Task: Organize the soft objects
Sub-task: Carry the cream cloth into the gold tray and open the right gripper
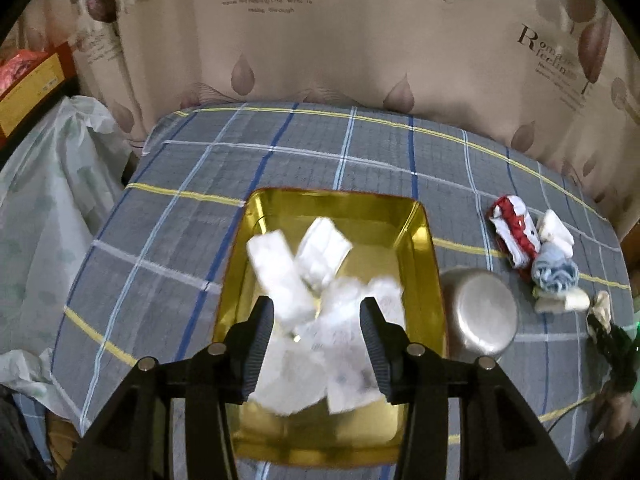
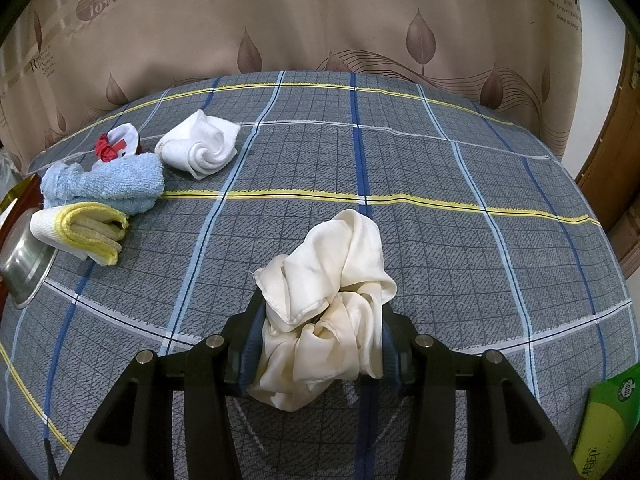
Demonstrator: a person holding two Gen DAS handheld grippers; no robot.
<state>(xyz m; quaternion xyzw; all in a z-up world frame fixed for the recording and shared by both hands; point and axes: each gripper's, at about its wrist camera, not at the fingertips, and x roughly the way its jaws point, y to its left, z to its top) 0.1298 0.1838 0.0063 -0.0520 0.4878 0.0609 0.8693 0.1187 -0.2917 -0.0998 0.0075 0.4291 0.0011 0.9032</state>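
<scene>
My left gripper is open and empty above a gold tray that holds several white tissue packs. My right gripper is shut on a crumpled cream silk cloth over the plaid table. To its left lie a yellow-edged folded cloth, a blue towel, a rolled white towel and a red-and-white sock. The same pile shows in the left wrist view: the sock, the blue towel.
A steel bowl sits upside down right of the tray; it also shows in the right wrist view. A green packet lies at the near right. A patterned curtain hangs behind the table. A plastic bag sits at left.
</scene>
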